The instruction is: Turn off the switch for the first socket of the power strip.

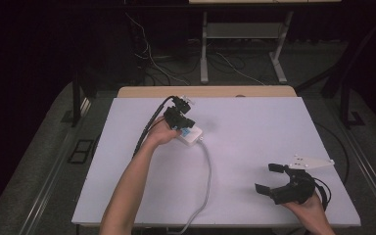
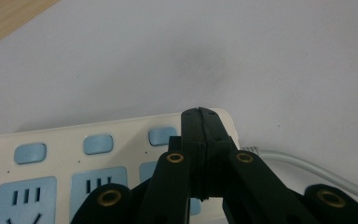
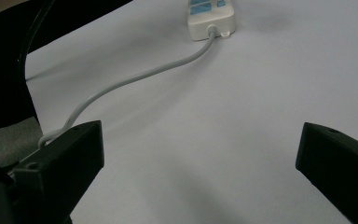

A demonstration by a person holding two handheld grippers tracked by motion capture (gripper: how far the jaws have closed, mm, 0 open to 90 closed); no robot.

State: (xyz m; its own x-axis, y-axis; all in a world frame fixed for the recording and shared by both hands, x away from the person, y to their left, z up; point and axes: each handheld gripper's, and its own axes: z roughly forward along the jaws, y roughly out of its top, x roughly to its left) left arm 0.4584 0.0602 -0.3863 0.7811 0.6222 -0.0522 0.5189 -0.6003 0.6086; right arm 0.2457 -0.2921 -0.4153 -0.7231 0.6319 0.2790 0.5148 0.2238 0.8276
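With its jaws shut, the left gripper (image 2: 200, 112) pressed a strip (image 2: 65, 154) switch (image 2: 162, 136). Near right, the right gripper (image 1: 270, 178) waited open, probably spare.

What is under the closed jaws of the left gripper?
The left gripper, shut, is over the white power strip, near its blue switch. Its jaws cover part of one socket; contact cannot be told.

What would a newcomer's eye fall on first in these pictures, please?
Probably the white power strip with pale blue sockets and switches, left of centre on the white tabletop, with the left gripper shut just above its switch row. Next, its grey cable trailing to the near edge, and the right gripper open near the right corner.
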